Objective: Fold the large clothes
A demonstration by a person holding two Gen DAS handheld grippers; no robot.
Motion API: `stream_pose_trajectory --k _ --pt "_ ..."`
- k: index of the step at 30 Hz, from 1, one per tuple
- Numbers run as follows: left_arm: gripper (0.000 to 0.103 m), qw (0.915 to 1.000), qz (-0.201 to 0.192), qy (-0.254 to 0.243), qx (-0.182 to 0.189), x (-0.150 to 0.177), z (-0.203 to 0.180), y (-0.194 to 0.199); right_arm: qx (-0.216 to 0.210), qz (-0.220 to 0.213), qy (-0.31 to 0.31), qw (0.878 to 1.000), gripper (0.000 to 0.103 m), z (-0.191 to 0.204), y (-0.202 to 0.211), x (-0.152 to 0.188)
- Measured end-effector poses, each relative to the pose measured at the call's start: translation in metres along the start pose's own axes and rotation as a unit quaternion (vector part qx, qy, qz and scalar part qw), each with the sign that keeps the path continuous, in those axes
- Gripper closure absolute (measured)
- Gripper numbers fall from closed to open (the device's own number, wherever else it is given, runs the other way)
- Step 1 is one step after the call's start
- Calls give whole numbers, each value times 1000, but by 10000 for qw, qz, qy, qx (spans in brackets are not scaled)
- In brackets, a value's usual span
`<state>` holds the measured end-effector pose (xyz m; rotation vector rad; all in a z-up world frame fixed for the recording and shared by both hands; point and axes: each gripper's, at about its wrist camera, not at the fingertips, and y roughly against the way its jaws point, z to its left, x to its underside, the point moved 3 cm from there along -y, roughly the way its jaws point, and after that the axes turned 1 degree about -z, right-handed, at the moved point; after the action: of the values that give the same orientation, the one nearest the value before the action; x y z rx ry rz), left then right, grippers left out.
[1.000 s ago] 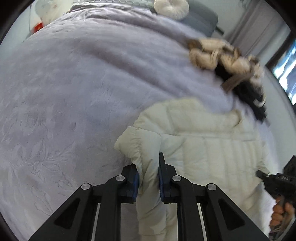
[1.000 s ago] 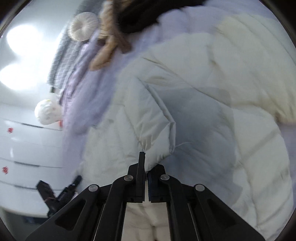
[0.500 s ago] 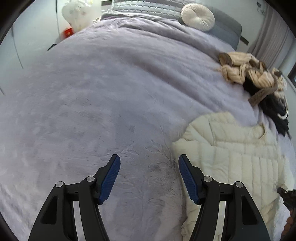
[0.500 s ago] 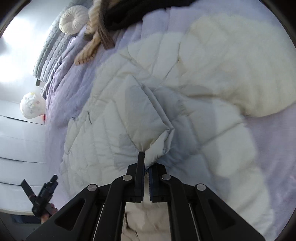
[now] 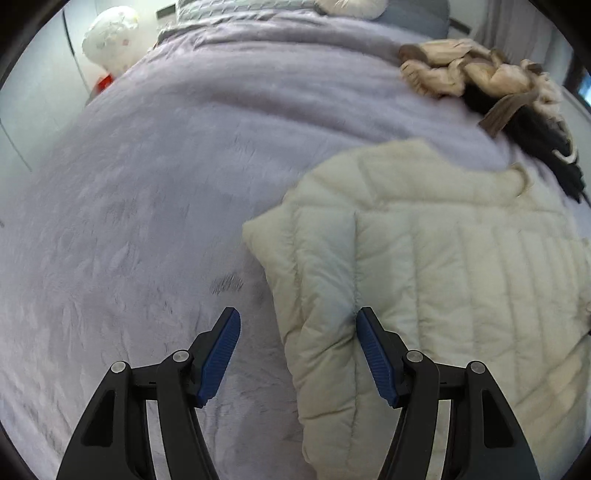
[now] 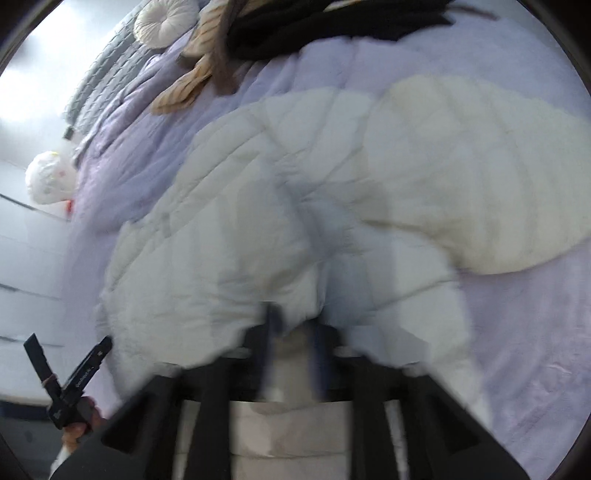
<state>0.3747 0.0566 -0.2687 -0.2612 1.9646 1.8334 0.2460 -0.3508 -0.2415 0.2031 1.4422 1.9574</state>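
A cream quilted puffer jacket (image 5: 424, 277) lies spread on the lavender bed cover (image 5: 147, 203). My left gripper (image 5: 298, 332) hovers open over the jacket's left edge. Its blue pads (image 5: 225, 354) stand wide apart and grip nothing. In the right wrist view the picture is blurred. My right gripper (image 6: 295, 328) sits low over a raised fold of the jacket (image 6: 332, 184) with its jaws opening. Cream fabric shows between the fingers and the pads do not press on it. The left gripper (image 6: 70, 384) also appears there at the lower left, held by a hand.
A heap of beige and black clothes (image 5: 480, 81) lies at the far right of the bed. A round white cushion (image 6: 162, 22) and a grey quilted headboard (image 6: 103, 74) are at the head end. A white plush shape (image 5: 110, 40) stands beside the bed.
The left gripper let go of the jacket fold, opened wide, swung off over bare cover and came back to the jacket's edge. The right gripper, shut on a fabric corner before, now has its fingers apart.
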Motion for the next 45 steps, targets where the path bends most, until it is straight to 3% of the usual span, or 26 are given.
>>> stream_pose_trajectory --k 2,4,5,8,12,17,29,31,33,38,42,43,44,45 --pt "36 9997 70 203 72 2 6 -3 85 -362 -87 9993 45 -12 16 -1" --pt "36 9996 54 236 109 2 7 -3 -177 -589 -43 9981 58 -13 27 -6" --pt "36 9998 45 188 78 1 7 -2 -300 -601 42 9977 69 -10 28 -8" --pt "36 9999 49 99 6 1 3 -3 -496 -318 342 9977 86 4 13 -9" --pt "36 9999 76 137 4 2 -1 -6 -147 -23 693 9975 88 10 -22 -6" --pt "36 9998 89 156 2 3 -1 -9 -144 87 518 9985 89 0 -33 -9" --pt "36 9999 7 152 -45 -11 -8 38 -687 -49 408 9968 88 5 20 -16" --pt "36 9999 42 102 -18 -9 -17 48 -758 36 331 9966 85 0 29 -12" --pt "36 10000 53 57 39 -6 -30 61 -794 129 209 9965 61 -8 35 -8" --pt "36 9994 169 -166 267 13 -76 85 -777 224 -80 9967 54 -35 56 8" --pt "36 9980 321 -320 448 34 -118 95 -767 257 -339 9962 41 -63 69 19" --pt "34 9975 349 -320 515 39 -129 97 -768 257 -424 9958 40 -72 72 22" --pt "16 9972 377 -316 558 43 -138 98 -767 250 -488 9955 37 -77 75 24" --pt "7 9974 358 -276 562 46 -144 100 -780 230 -579 9950 33 -86 78 25"
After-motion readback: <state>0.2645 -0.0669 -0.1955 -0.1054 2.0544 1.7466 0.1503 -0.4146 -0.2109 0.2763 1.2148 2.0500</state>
